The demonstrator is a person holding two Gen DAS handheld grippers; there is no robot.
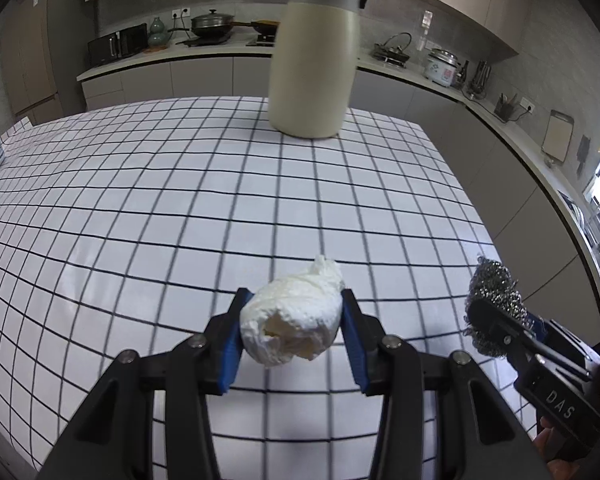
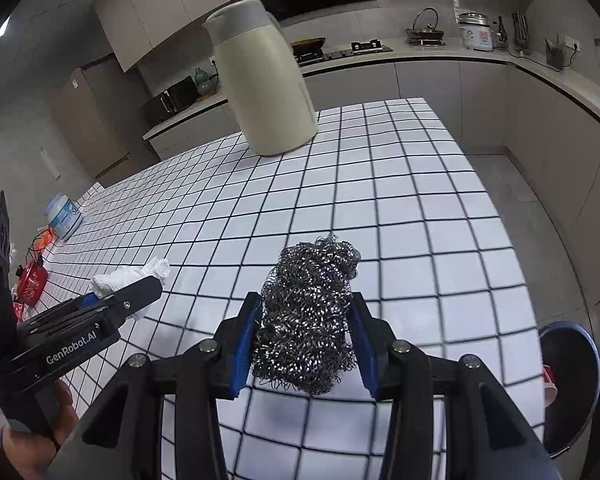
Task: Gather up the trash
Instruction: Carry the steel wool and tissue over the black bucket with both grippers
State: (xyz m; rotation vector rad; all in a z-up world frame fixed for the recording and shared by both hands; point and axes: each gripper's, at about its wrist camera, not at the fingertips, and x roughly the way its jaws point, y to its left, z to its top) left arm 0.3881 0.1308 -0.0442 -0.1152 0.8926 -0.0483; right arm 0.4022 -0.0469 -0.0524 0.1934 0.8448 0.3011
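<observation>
- The table (image 1: 140, 208) wears a white cloth ruled with a black grid; behind it runs an L-shaped kitchen counter (image 2: 440, 50) with pale cabinets above and below; on the counter sit a lidded pan (image 1: 212, 24), a microwave (image 1: 118, 43), a green vase (image 1: 158, 32) and a rice cooker (image 2: 476, 31);
- Readable writing: "GenRobot.AI" on the body of the left hand-held gripper (image 2: 130, 294) as seen from the right wrist view; "DAS" on the side of the right hand-held gripper (image 1: 488, 312) in the left wrist view; the label on the blue-and-white tub (image 2: 63, 216) at the table's far left edge is too small to read;
- A tall cream jug (image 1: 314, 60) with a grey lid stands upright at the far side of the table; a red tin (image 2: 30, 282) stands near the left edge; what either holds cannot be told;
- A dark round bin (image 2: 572, 384) stands below the table's right edge, with something red and white inside;
- The left hand-held gripper is clamped on a crumpled white paper wad (image 1: 292, 320), lifted clear above the cloth;
- The right hand-held gripper is clenched on a steel wool scourer (image 2: 310, 316), also off the table, just beside the left one.
</observation>
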